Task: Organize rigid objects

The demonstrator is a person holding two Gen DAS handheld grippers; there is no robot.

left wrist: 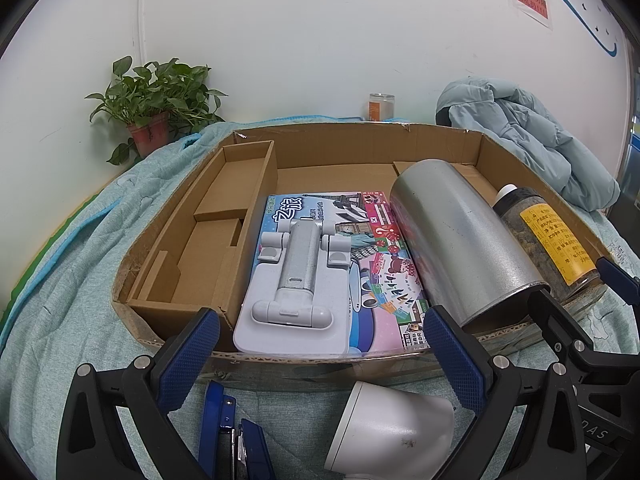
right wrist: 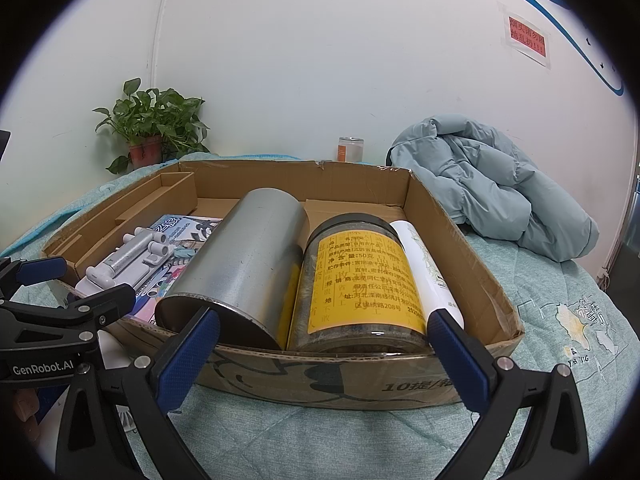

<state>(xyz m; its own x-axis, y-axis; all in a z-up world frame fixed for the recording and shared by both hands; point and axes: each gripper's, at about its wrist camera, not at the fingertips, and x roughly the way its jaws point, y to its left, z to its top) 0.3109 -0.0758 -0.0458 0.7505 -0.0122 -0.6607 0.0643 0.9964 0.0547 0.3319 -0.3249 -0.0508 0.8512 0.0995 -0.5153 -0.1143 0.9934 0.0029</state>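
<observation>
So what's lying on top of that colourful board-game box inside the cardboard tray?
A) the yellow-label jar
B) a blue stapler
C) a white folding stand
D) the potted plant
C: the white folding stand lies flat on the game box, inside the cardboard tray.

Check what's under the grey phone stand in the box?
The phone stand lies on a colourful board game box, inside the cardboard box. Anything beneath the game box is hidden.

A teal quilt [right wrist: 540, 360] carries the cardboard box [right wrist: 320, 376], puffer jacket [right wrist: 500, 184], potted plant [right wrist: 148, 136], stapler [left wrist: 232, 432] and jar [right wrist: 351, 149].
</observation>
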